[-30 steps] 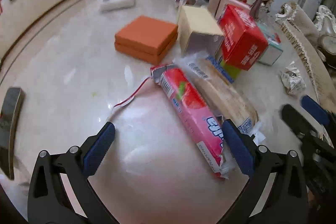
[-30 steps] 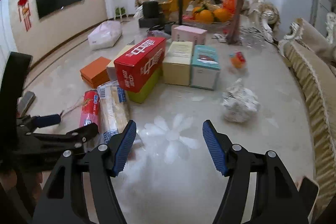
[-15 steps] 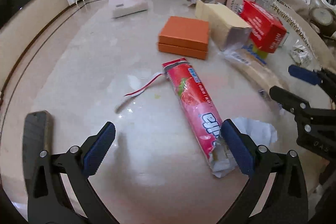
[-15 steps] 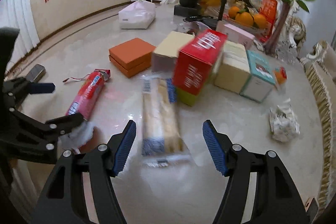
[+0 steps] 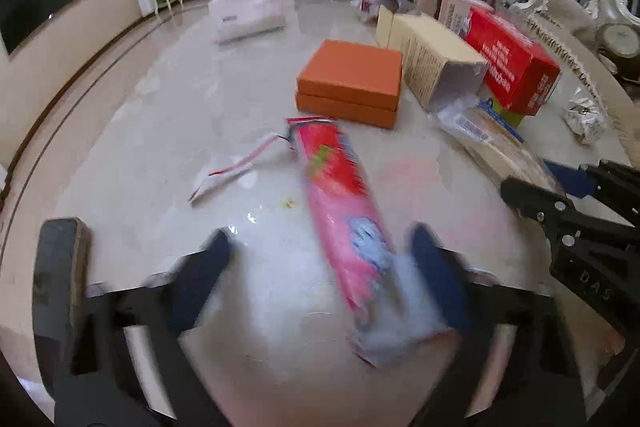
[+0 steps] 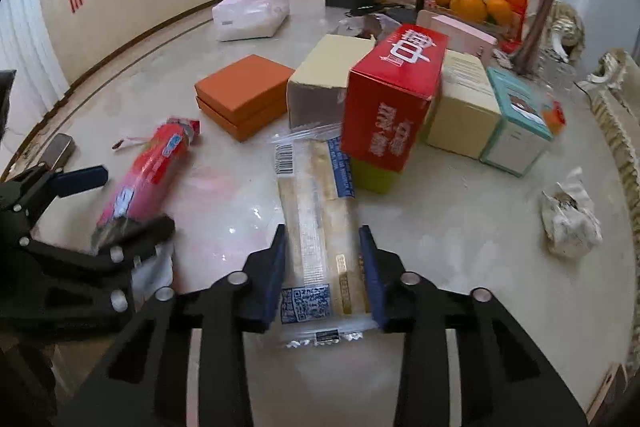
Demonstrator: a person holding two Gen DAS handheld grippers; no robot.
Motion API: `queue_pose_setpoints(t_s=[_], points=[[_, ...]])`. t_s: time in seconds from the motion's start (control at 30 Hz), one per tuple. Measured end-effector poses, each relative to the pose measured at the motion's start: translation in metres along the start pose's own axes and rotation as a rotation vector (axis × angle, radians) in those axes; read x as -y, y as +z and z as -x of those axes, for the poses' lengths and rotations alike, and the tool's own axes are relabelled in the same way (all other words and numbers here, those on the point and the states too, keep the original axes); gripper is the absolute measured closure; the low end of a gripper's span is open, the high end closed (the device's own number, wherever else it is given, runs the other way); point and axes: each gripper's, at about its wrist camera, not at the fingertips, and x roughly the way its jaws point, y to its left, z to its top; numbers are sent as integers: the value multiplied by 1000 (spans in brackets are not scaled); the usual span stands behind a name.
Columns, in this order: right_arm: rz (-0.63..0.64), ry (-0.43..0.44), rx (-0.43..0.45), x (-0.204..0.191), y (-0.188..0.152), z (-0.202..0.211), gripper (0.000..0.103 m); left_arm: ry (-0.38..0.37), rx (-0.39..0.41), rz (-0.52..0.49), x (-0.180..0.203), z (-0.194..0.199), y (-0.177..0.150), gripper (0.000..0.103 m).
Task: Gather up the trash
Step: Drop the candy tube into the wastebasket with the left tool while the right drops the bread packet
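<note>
Clear plastic wrapped the long pale biscuit packet [image 6: 320, 227], which lay on the marble tabletop [image 6: 460, 227] with its near end between the pads of the right gripper [image 6: 323, 277]; the jaws had just been closing and now pressed both sides, probably low on the packet so it could be lifted endwise. Beside it, the pink strawberry wrapper [image 5: 344, 211] lay between the blurred fingers of the left gripper [image 5: 320, 279], whose jaws had just been closing; whether they gripped it could not be told. A torn red strip [image 5: 236, 167] lay nearby, before the orange box [image 5: 352, 83].
</note>
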Motion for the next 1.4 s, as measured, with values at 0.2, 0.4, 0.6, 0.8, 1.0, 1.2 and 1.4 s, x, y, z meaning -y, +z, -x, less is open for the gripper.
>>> queue_pose_setpoints(t_s=[0.2,0.4,0.6,0.8,1.0,1.2,1.4], points=[[-134,53,78,2,-21,36,75,-81,31,11,-30,27,-6,81],[-151,133,203,-15,-65,109,75,-215,112,-56,-35,84,-37,81],[-189,167,232,-22,-125,162,75,-353,133,-114,-32,137,-99,81],[-300,176,82,-42,-212,177,75,-458,-18,-242,-6,157,-186,81],[-361,158,-172,-50,-260,109,75,-474,-231,-350,34,106,-245,81],[-348,138,-264,-51,-275,65,75,-459,-368,-394,53,53,-276,81],[-297,54,-265,-57,-281,51,37,-376,-374,-370,48,32,-282,13]])
